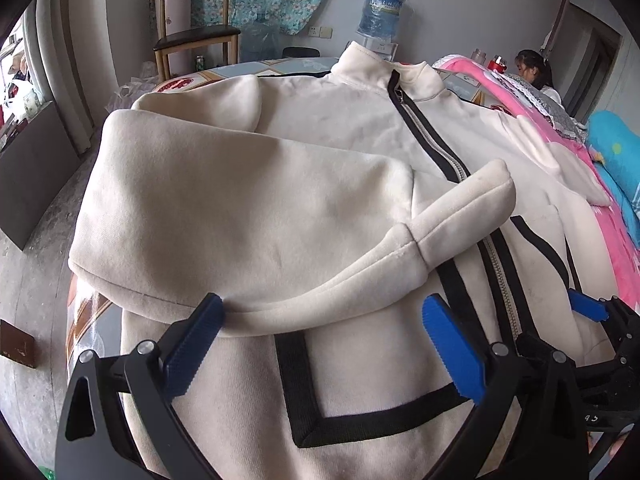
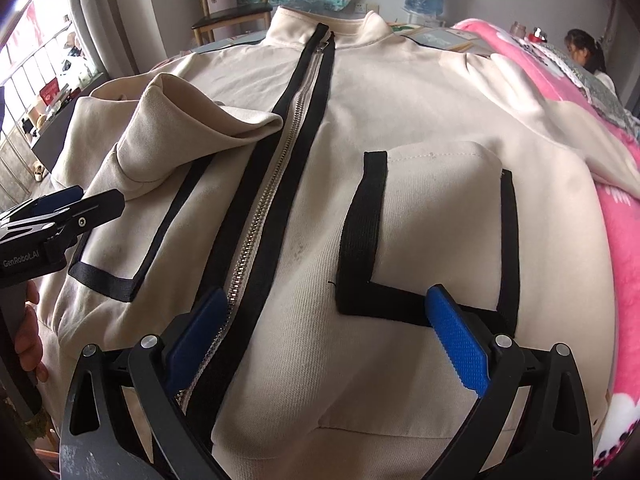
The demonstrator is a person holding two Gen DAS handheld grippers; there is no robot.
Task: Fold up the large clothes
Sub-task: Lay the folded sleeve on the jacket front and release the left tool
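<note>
Left gripper (image 1: 320,344) stands wide open, nothing clamped; the folded sleeve (image 1: 248,216) drapes across the jacket's chest, its cuff (image 1: 472,196) at two o'clock from the gripper, just short of the zipper (image 1: 452,156). Sleeve edge brushes the left blue pad (image 1: 196,344), but no pinch. Right gripper (image 2: 328,344) is spread just as wide, empty, hovering over the black-trimmed pocket (image 2: 436,224) at its twelve o'clock. Cream zip jacket (image 2: 420,112) lies front-up on the table, collar (image 2: 300,28) at twelve, pink blanket (image 2: 616,208) at three. Other sleeve (image 2: 580,148) lies unfolded at two o'clock. My read: best next is pinching that sleeve near the cuff, carrying it flat across, keeping both sleeves level and smooth.
</note>
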